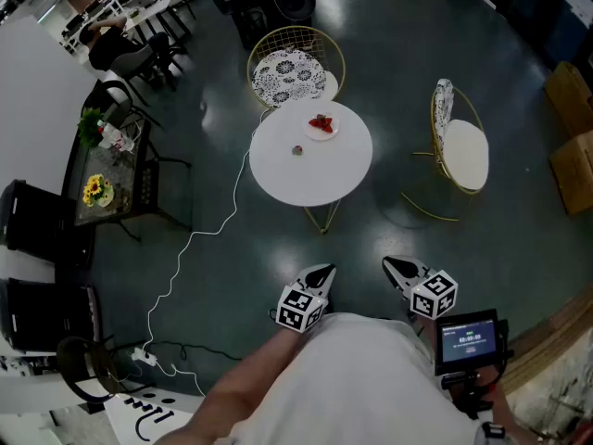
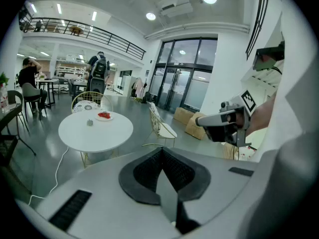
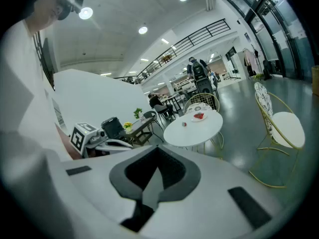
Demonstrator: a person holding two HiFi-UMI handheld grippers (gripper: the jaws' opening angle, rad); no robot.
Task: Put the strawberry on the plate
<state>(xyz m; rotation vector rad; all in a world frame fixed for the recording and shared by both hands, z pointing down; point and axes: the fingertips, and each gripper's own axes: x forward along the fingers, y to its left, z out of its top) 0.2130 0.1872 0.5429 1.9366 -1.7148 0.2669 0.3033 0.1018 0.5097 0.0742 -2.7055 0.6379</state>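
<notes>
table (image 1: 315, 179): round, white, well ahead of both grippers
patterned chair (image 1: 289, 74): gold wire, behind the table; second chair (image 1: 463, 151) to its right
left gripper (image 1: 320, 273): jaws together, nothing between, close to the person's body
right gripper (image 1: 397, 267): jaws together, empty, beside the left one
screen (image 1: 470, 338): lit blue, digits too small to read
marker cubes: black-white squares, no readable text
plate (image 1: 332, 133): far side of table, red fruit on it
strawberry (image 1: 297, 150): on bare tabletop, near the plate, not on it

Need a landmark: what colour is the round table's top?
The table top is plain white; the head view shows it best.
</notes>
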